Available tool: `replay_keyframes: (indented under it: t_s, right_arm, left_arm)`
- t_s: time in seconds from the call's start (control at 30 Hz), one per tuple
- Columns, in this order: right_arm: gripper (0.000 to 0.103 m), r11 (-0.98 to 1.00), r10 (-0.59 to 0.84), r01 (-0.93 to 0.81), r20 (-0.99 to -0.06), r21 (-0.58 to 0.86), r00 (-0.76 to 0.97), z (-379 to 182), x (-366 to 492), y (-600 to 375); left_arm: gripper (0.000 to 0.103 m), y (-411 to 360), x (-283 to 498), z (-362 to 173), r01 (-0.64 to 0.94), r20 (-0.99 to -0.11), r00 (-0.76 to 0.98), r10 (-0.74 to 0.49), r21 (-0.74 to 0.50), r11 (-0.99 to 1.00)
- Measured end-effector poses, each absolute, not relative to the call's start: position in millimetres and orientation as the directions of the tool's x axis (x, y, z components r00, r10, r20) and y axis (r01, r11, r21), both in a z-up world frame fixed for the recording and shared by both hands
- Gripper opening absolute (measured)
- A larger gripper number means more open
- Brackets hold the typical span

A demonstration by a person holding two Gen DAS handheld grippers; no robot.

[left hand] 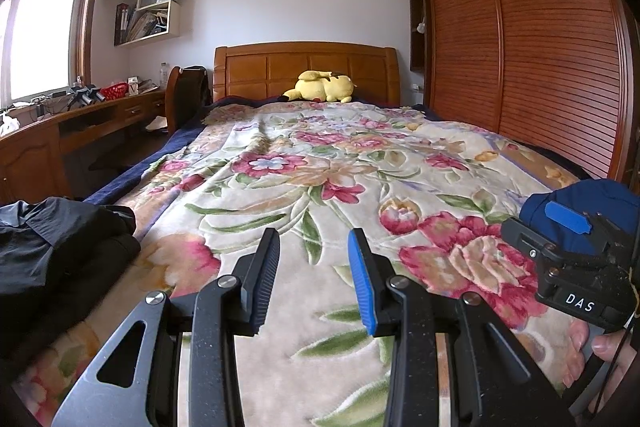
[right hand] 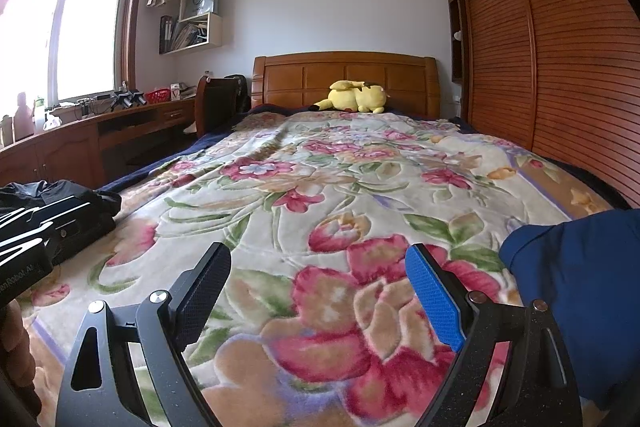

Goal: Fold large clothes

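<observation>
Both grippers empty: left gripper [left hand: 314,279] half-open, right gripper [right hand: 318,297] wide. Blue garment [right hand: 580,287] just right of mine; black clothes [left hand: 60,251] far left.

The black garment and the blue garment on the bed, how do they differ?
The black garment lies crumpled at the bed's left edge; the blue garment sits at the right edge. The black one looks thin and creased, the blue one smoother and rounded. Both rest on the floral blanket, untouched by either gripper.

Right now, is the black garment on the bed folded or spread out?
Neither: the black garment lies bunched in a heap at the left edge of the floral blanket, not flat.
</observation>
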State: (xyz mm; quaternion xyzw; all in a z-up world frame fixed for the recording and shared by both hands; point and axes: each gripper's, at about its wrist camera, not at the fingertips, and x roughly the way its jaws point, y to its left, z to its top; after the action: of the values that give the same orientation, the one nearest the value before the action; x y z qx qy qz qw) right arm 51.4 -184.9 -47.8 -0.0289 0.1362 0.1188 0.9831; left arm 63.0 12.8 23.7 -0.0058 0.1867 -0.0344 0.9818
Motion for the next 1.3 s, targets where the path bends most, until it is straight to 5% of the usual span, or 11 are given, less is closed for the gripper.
replay_keyframes:
  t_s: [1.3]
  right_arm:
    - [0.090,0.971,0.227,-0.239,-0.266,-0.014,0.937,-45.3,49.2,-190.7]
  left_arm:
    - [0.037,12.7,60.6,23.8,0.058,-0.354,0.933,-0.062,-0.022,0.998]
